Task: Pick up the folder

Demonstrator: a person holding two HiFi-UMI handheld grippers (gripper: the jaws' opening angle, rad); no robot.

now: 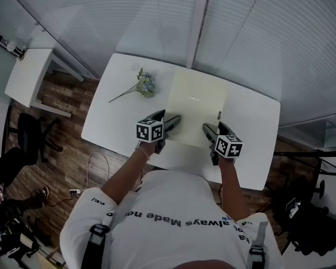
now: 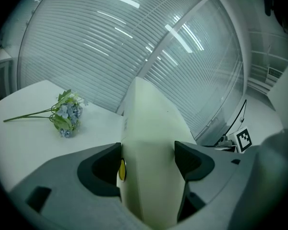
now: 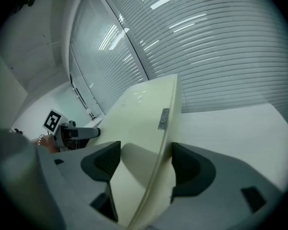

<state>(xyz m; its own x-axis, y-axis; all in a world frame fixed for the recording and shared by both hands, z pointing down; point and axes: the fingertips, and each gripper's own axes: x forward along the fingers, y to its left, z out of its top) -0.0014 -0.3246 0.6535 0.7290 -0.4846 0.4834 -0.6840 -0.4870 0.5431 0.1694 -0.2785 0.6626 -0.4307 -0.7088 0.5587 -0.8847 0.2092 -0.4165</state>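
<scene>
A pale yellow folder [image 1: 196, 102] lies on the white table [image 1: 252, 122], its far edge towards the blinds. My left gripper [image 1: 172, 120] is shut on its near left corner, and in the left gripper view the folder [image 2: 151, 128] fills the gap between the jaws of the left gripper [image 2: 148, 159]. My right gripper [image 1: 207, 129] is shut on the near right corner. In the right gripper view the folder [image 3: 139, 114] runs edge-on between the jaws of the right gripper [image 3: 145, 162], with a small label on its spine.
A small bunch of blue flowers [image 1: 144, 84] lies on the table left of the folder, also seen as flowers [image 2: 67, 115] in the left gripper view. White blinds [image 1: 257, 32] stand behind the table. A second white table [image 1: 28, 74] and a black chair [image 1: 31, 130] are at the left.
</scene>
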